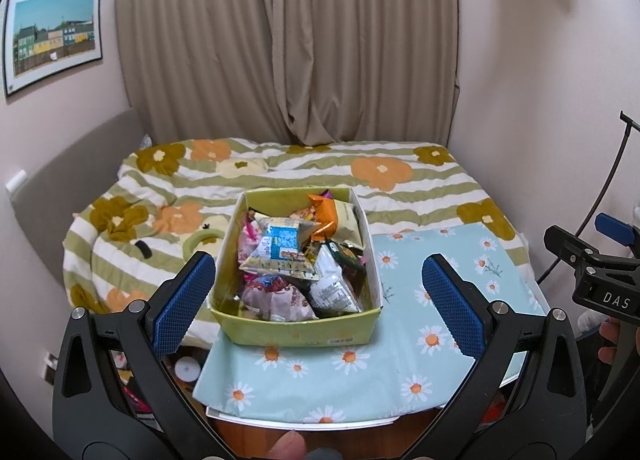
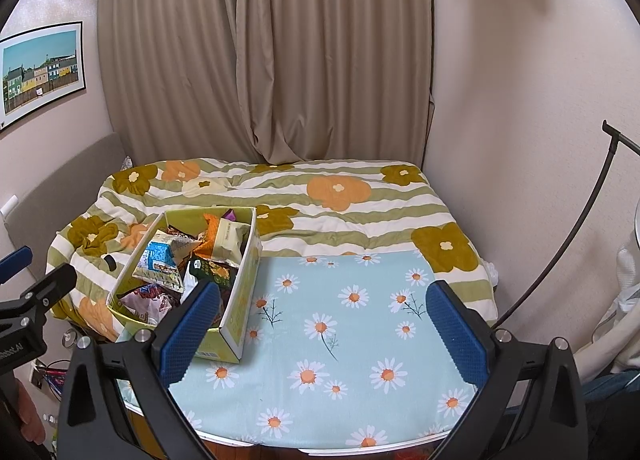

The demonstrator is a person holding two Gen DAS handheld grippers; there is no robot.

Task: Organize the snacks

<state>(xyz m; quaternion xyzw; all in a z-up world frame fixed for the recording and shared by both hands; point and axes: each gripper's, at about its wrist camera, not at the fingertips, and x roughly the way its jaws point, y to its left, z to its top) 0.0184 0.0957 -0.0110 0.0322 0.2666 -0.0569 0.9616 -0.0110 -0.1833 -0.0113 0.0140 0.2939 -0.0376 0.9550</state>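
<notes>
A yellow-green cardboard box (image 1: pixel 296 330) full of several snack packets (image 1: pixel 280 248) stands on the left part of a small table with a light-blue daisy cloth (image 1: pixel 404 348). My left gripper (image 1: pixel 320 308) is open and empty, its blue pads either side of the box, held back above the table's near edge. In the right wrist view the box (image 2: pixel 240 320) is at the left, the daisy cloth (image 2: pixel 352 340) spreads ahead. My right gripper (image 2: pixel 324 336) is open and empty above the cloth, right of the box.
A bed with a green-striped flowered quilt (image 1: pixel 280 171) lies behind the table, with beige curtains (image 1: pixel 288 39) beyond. Walls close both sides. A black stand pole (image 2: pixel 568 236) leans at the right. Clutter sits on the floor (image 1: pixel 184 372) at the table's left.
</notes>
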